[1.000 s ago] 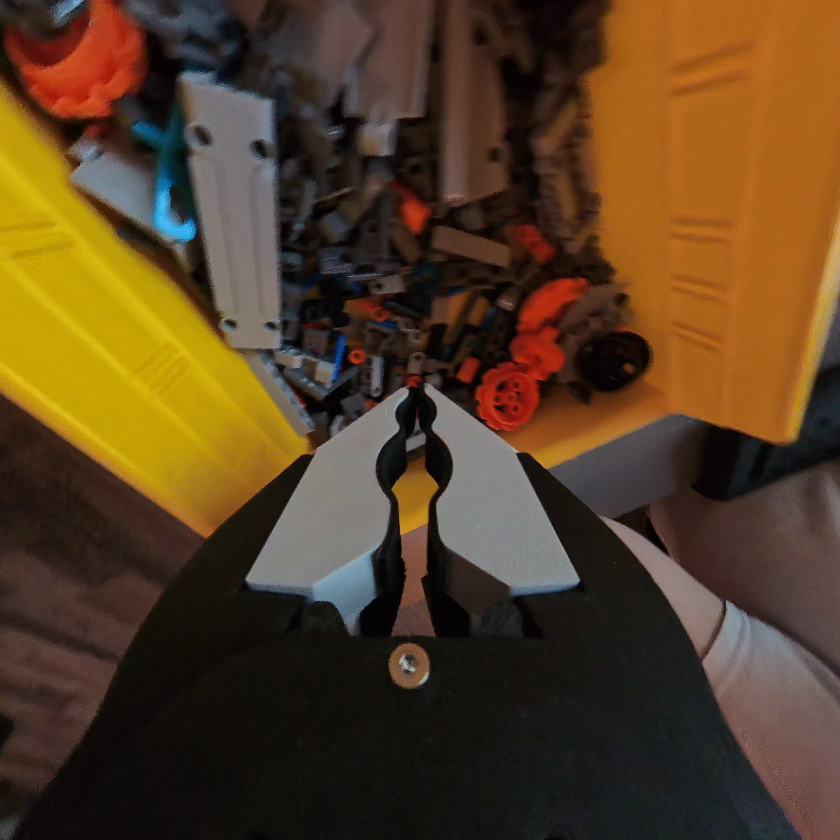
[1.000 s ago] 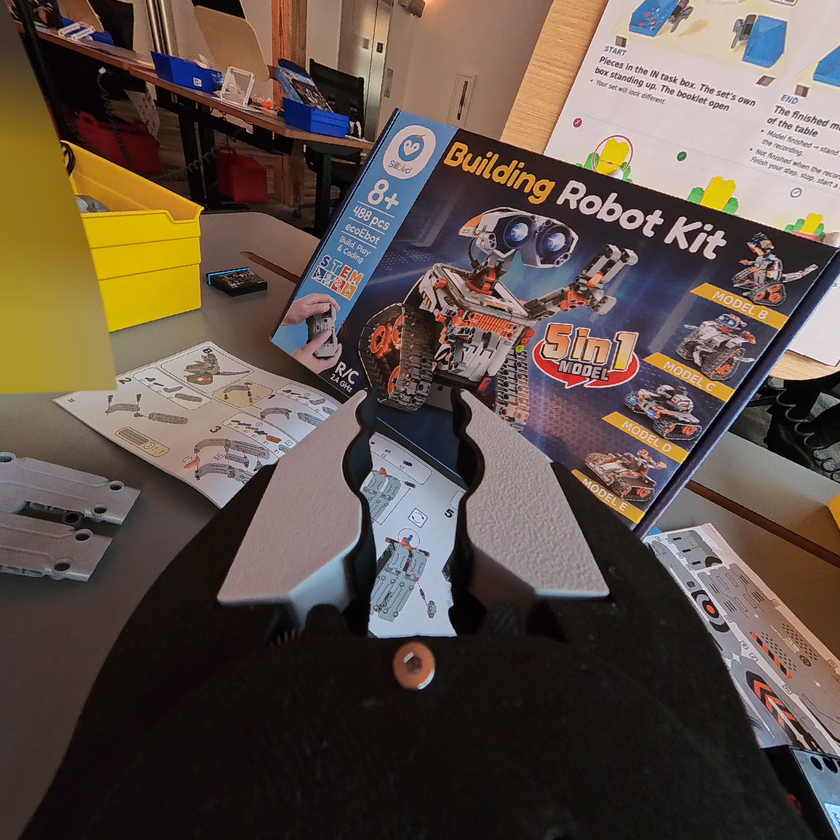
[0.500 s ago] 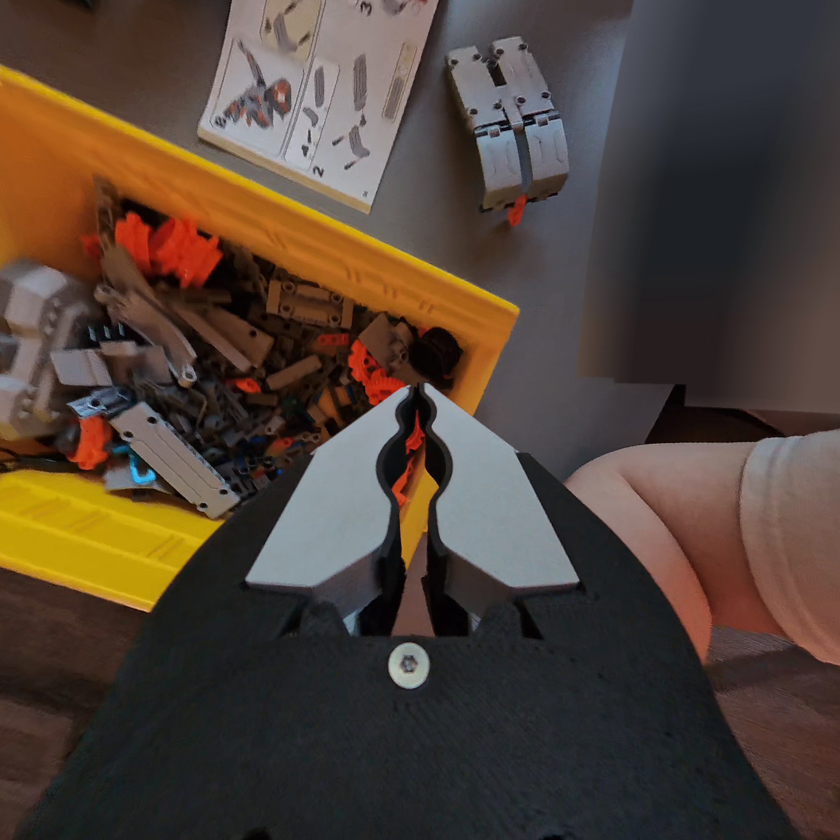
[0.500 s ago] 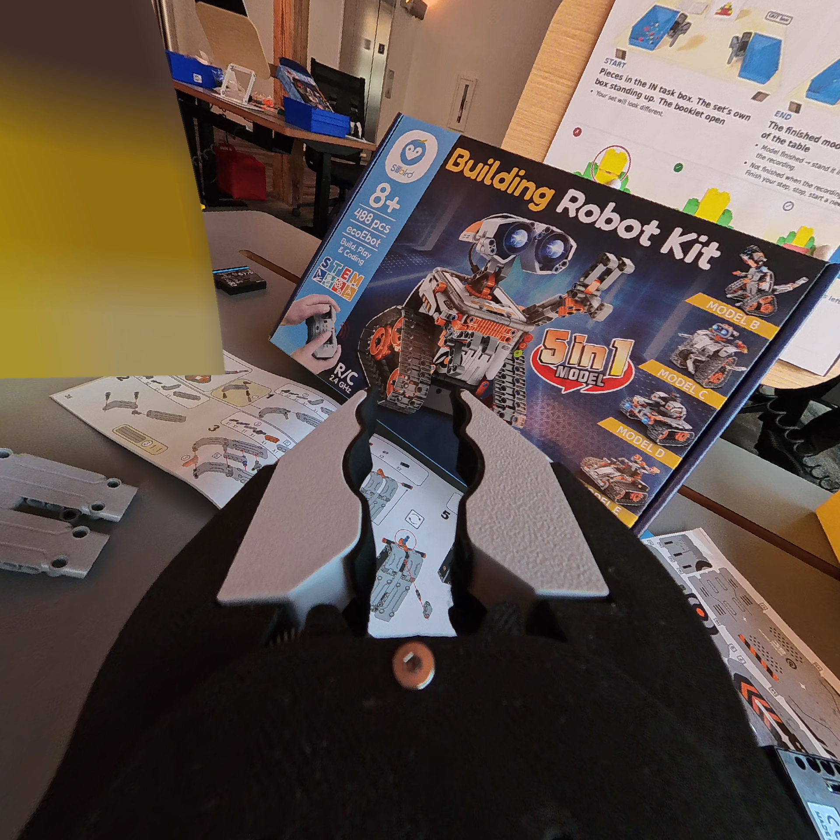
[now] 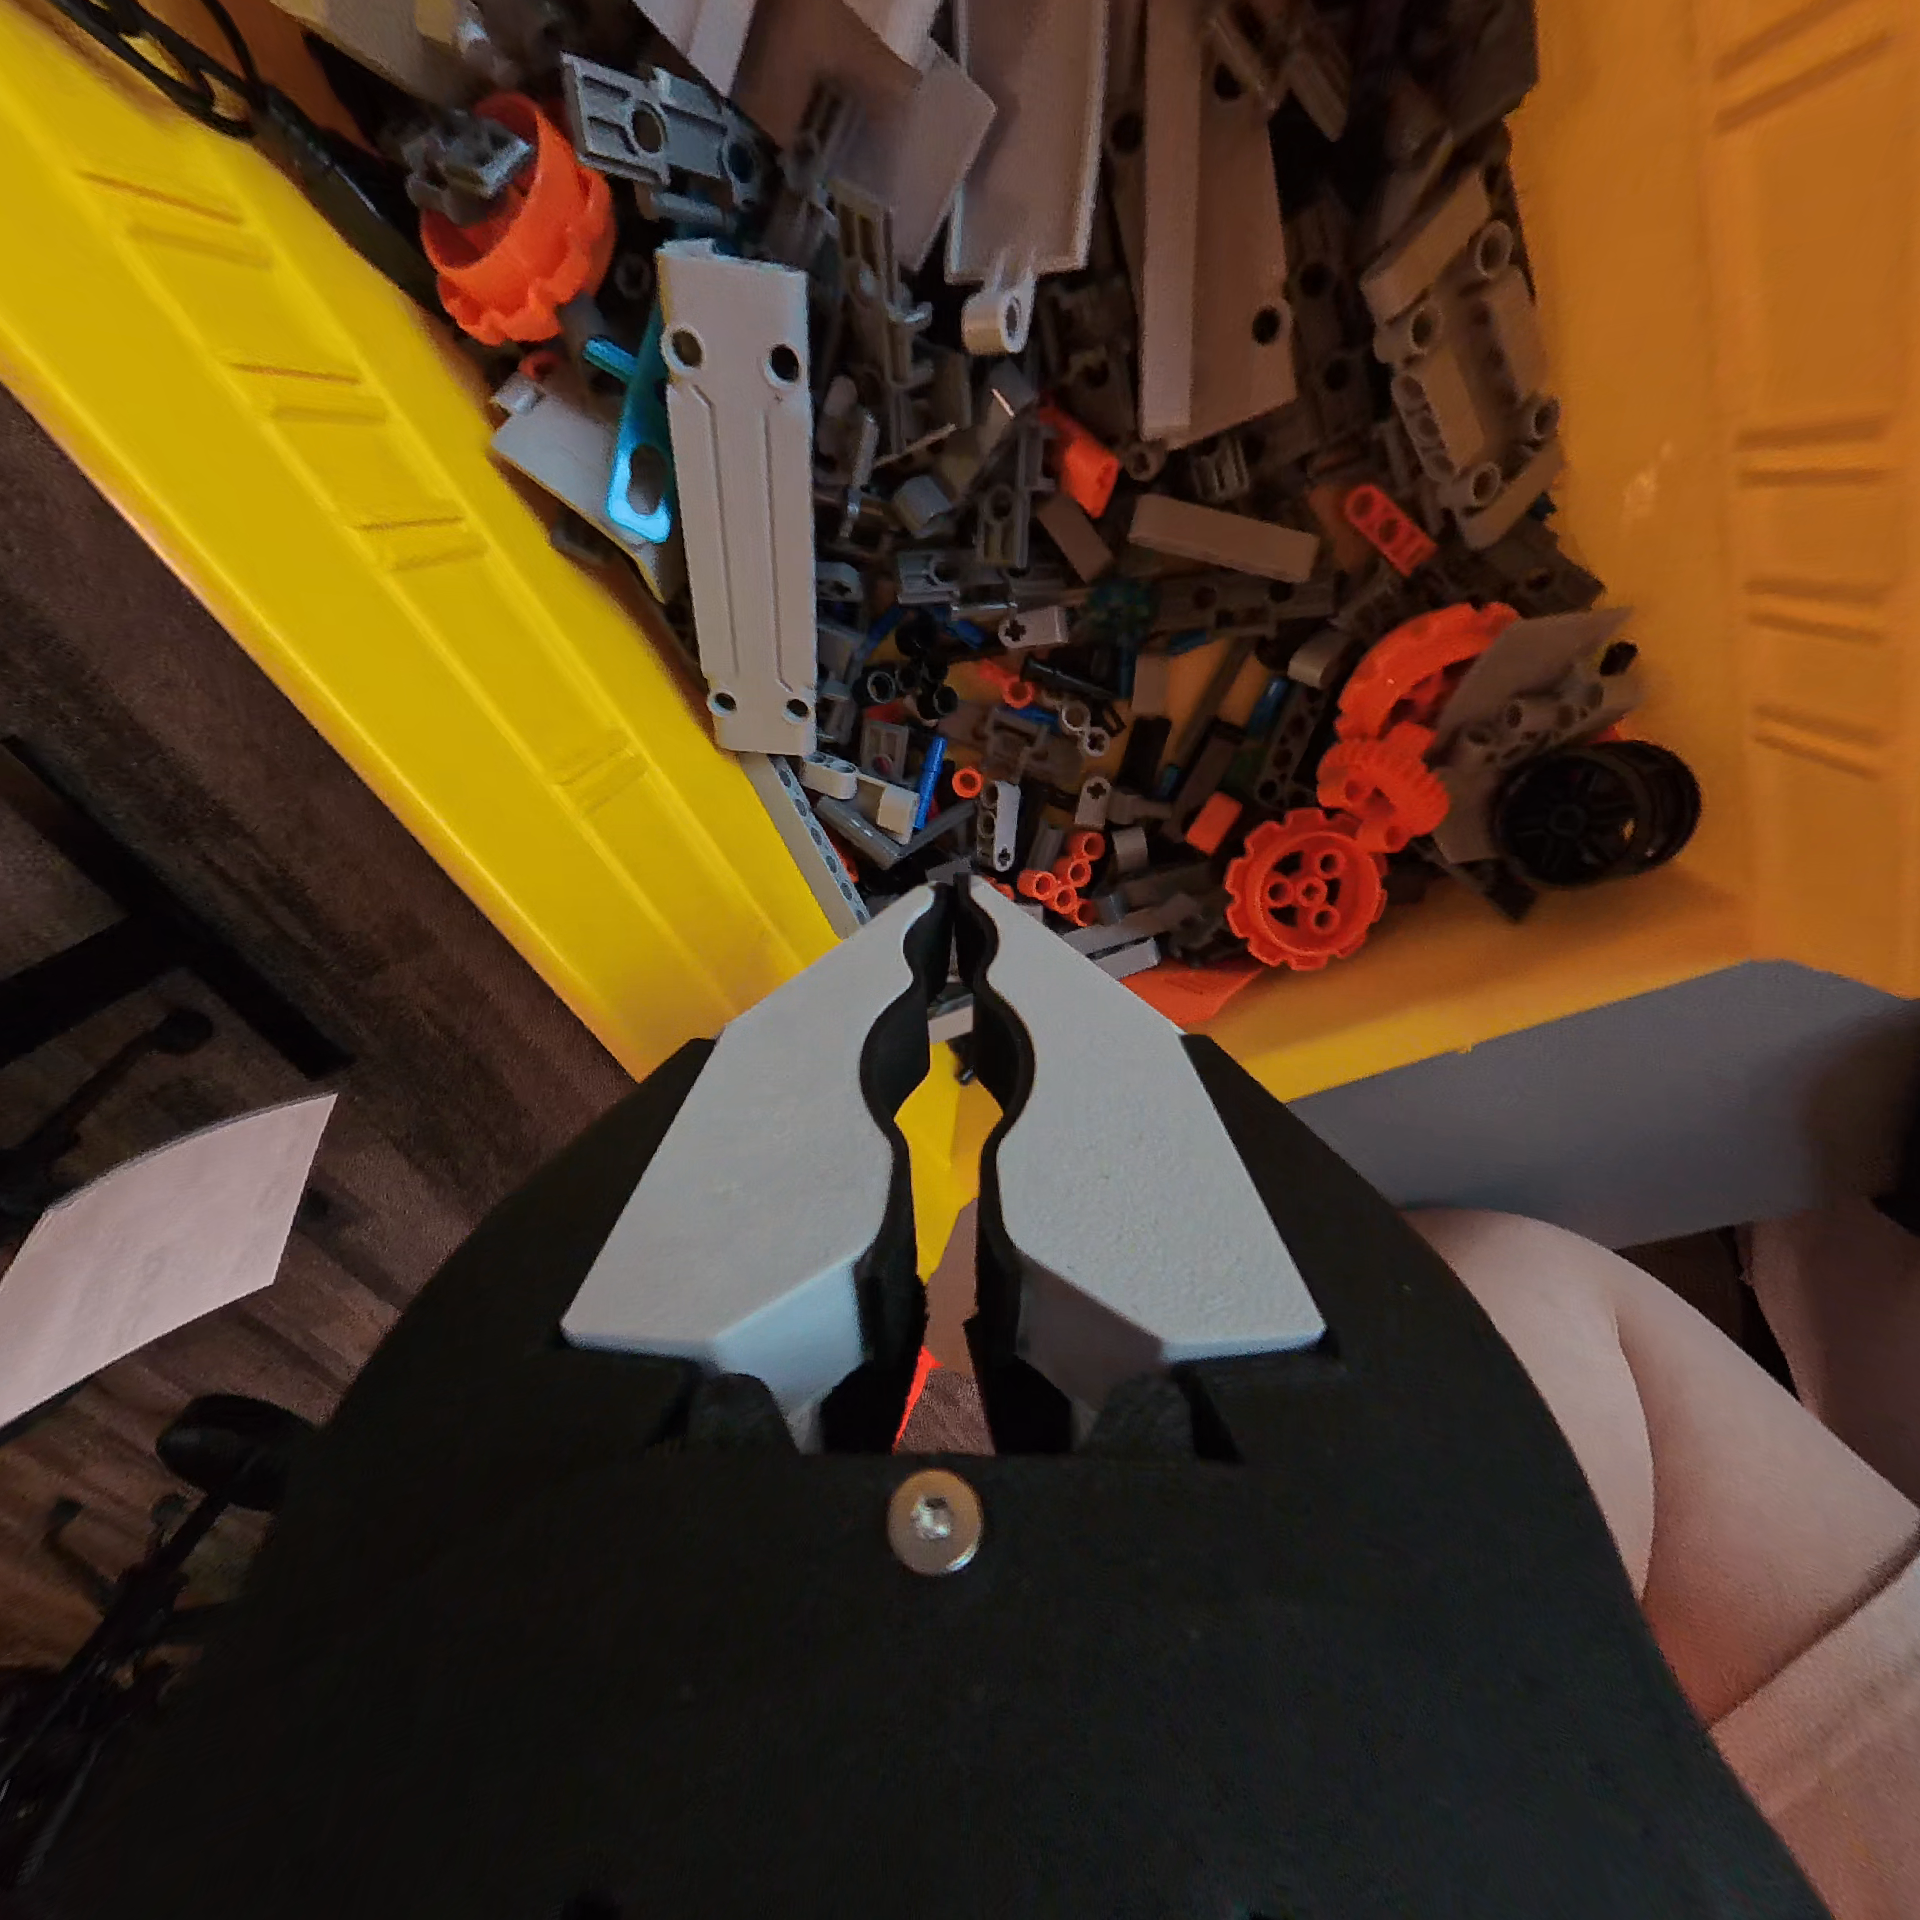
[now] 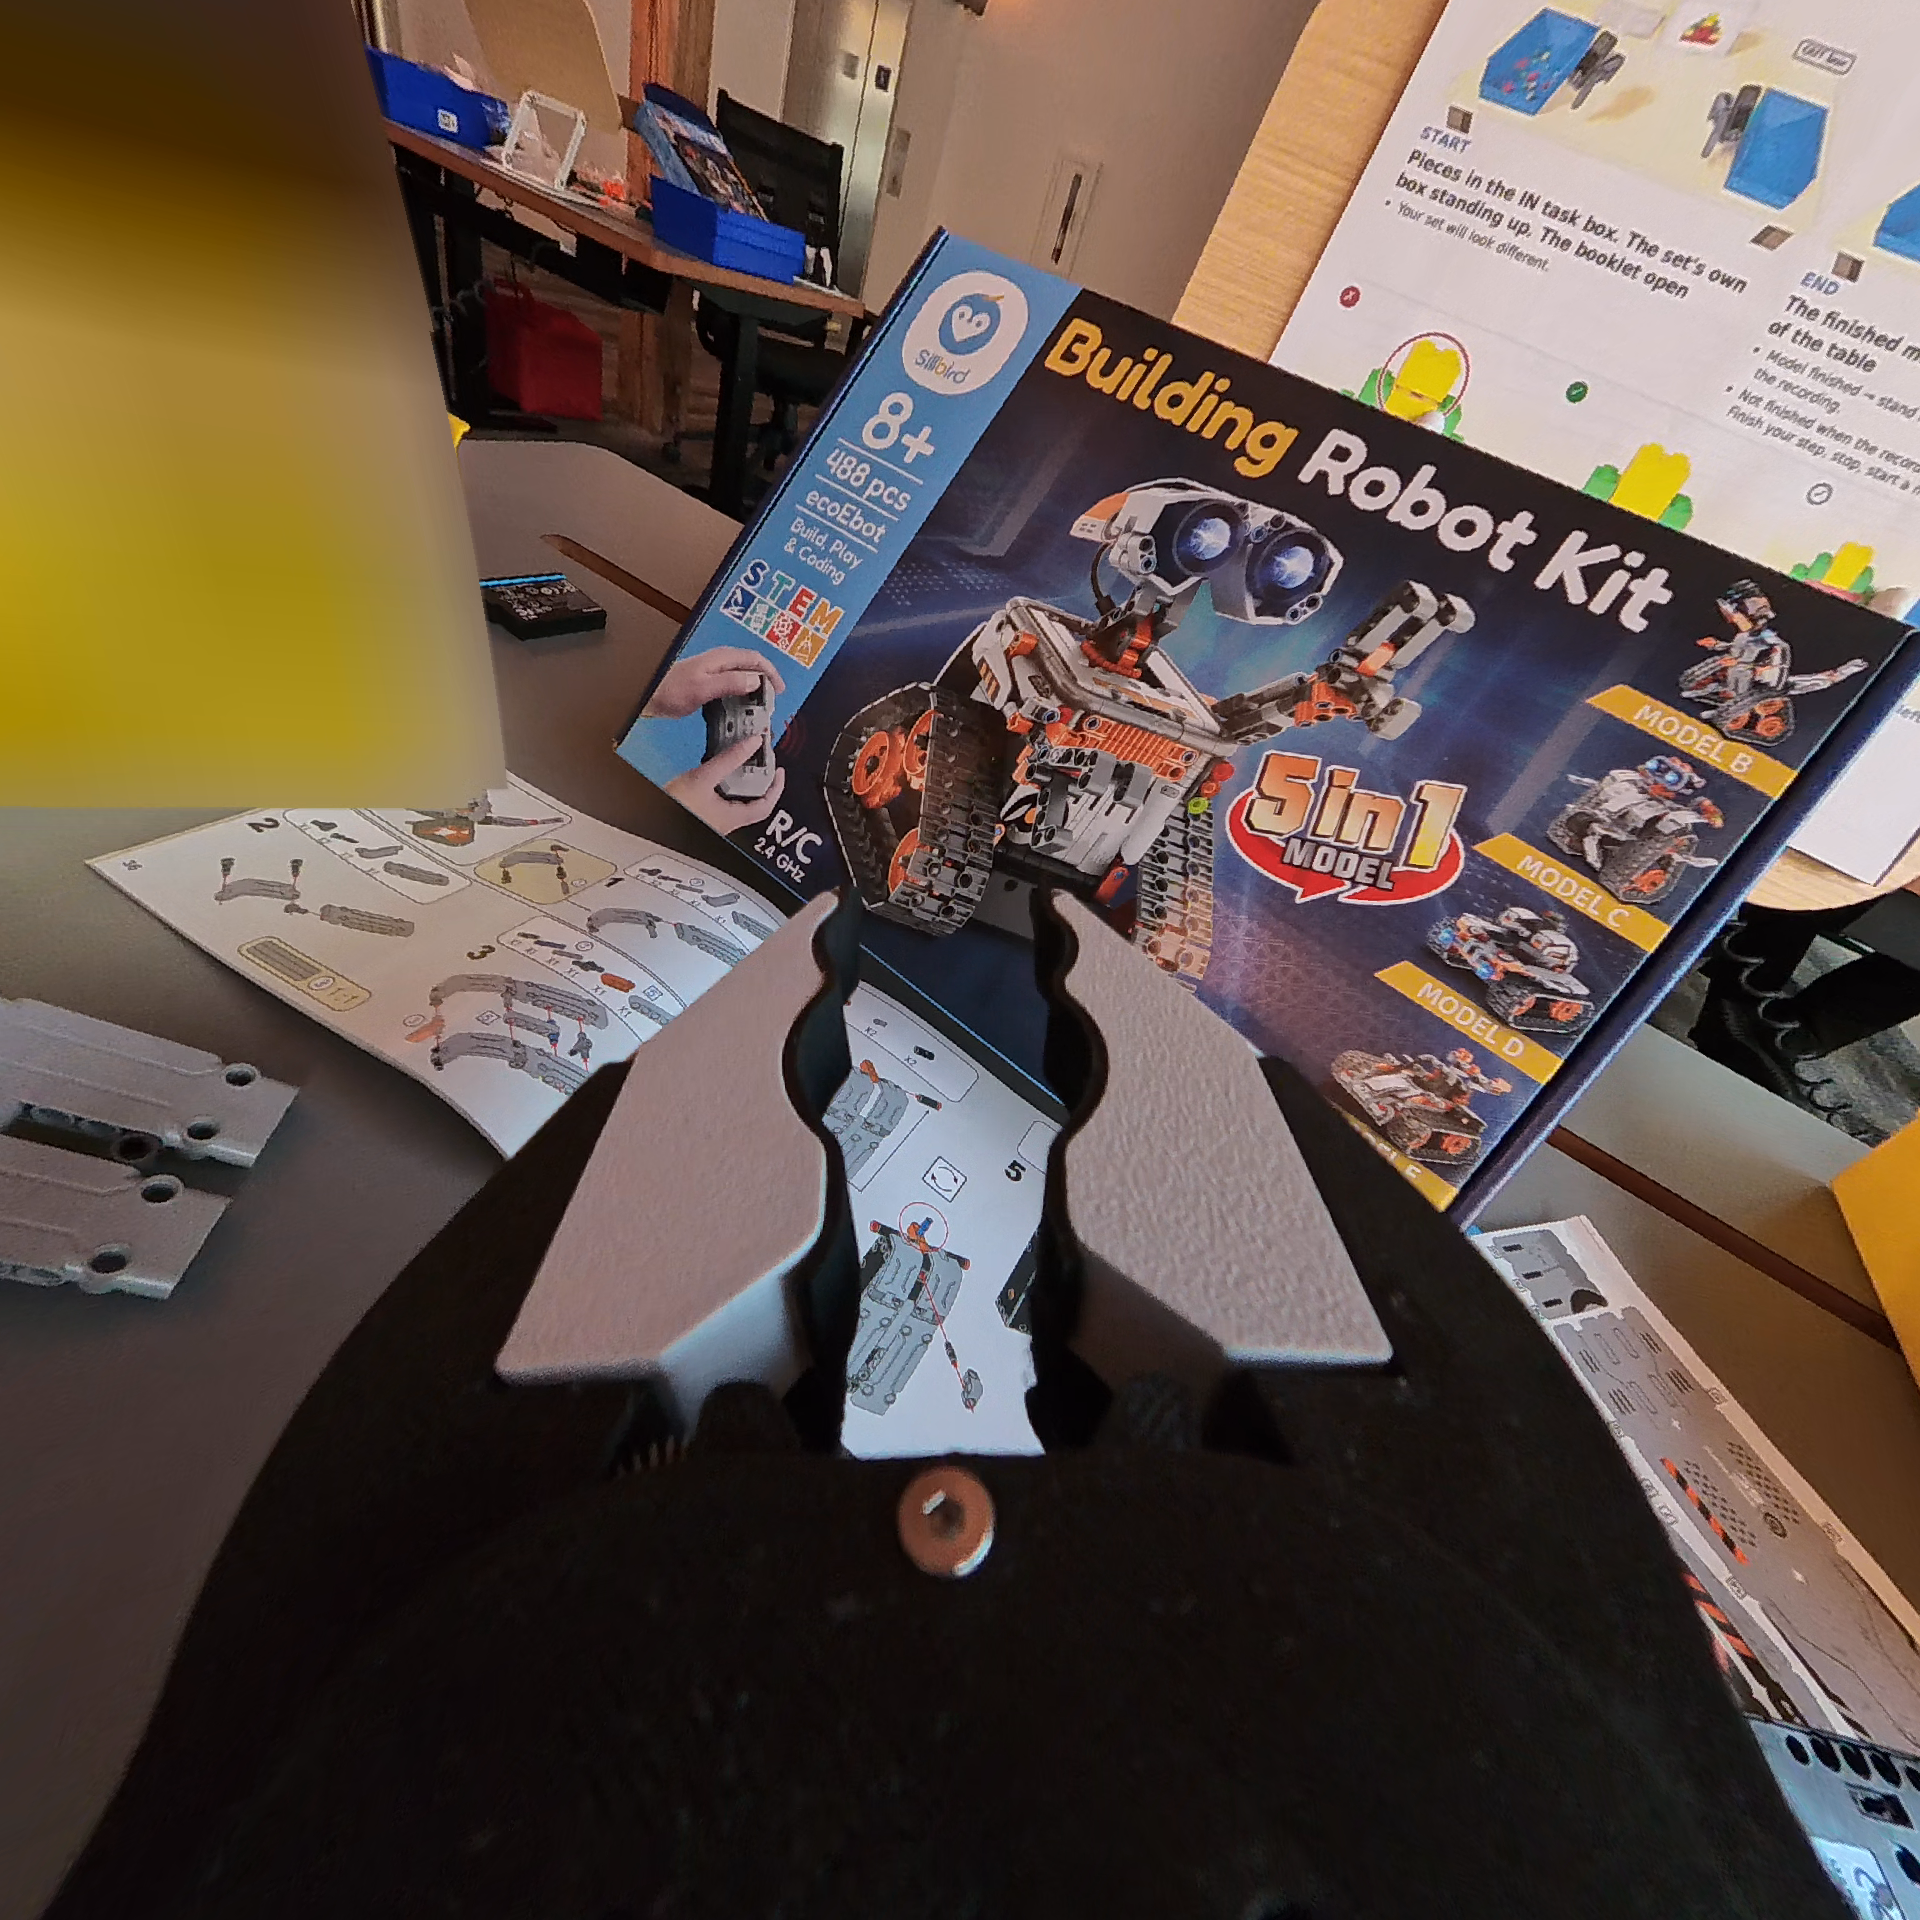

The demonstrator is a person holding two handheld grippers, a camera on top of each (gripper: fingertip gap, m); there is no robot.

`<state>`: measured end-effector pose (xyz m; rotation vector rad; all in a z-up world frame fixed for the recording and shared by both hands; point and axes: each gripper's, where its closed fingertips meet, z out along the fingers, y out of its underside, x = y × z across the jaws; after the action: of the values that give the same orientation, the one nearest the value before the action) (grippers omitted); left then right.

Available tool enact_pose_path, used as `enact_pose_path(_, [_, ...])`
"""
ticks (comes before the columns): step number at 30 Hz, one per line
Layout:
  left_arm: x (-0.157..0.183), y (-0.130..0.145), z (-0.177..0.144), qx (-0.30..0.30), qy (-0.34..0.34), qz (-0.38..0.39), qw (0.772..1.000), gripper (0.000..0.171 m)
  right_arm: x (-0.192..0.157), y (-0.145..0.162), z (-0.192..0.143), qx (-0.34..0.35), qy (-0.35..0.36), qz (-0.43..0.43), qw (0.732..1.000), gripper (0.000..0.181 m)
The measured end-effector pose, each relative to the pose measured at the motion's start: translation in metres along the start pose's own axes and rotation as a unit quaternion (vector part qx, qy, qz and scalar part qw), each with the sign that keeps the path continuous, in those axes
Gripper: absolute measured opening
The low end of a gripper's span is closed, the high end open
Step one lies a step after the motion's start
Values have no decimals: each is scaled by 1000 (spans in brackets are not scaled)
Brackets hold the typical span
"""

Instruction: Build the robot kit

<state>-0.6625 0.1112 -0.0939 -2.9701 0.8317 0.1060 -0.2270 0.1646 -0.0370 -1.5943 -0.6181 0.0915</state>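
Left gripper (image 5: pixel 957 896) sits over the near end of the yellow bin (image 5: pixel 436 540), tips pinched together above small loose bricks (image 5: pixel 1039 727); nothing clearly held, though the tips are blurry. Right gripper (image 6: pixel 940 914) gapes wide and empty above the open booklet (image 6: pixel 436 935), facing the kit box (image 6: pixel 1247 727). Risk: a tiny piece could slip from so fine a pinch.

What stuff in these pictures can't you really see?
- Left wrist view: whether the left gripper pinches anything; its tips are closed and look empty.
- Left wrist view: the bottom of the yellow bin, buried under loose building pieces.
- Right wrist view: the lower edge of the kit box, hidden behind the open right gripper.
- Right wrist view: the gray plates, cut off by the left edge.
- Right wrist view: whatever the blurred patch at upper left covers.
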Motion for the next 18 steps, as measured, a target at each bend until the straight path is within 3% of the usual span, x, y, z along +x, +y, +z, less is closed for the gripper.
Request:
enact_pose_path(11, [1, -2, 20, -41, 23, -19, 999, 4, -1, 3, 2, -5, -1, -4, 1000, 32])
enact_pose_path(18, [7, -5, 41, -82, 55, -18, 995, 19, -1, 6, 3, -9, -1, -6, 1000, 32])
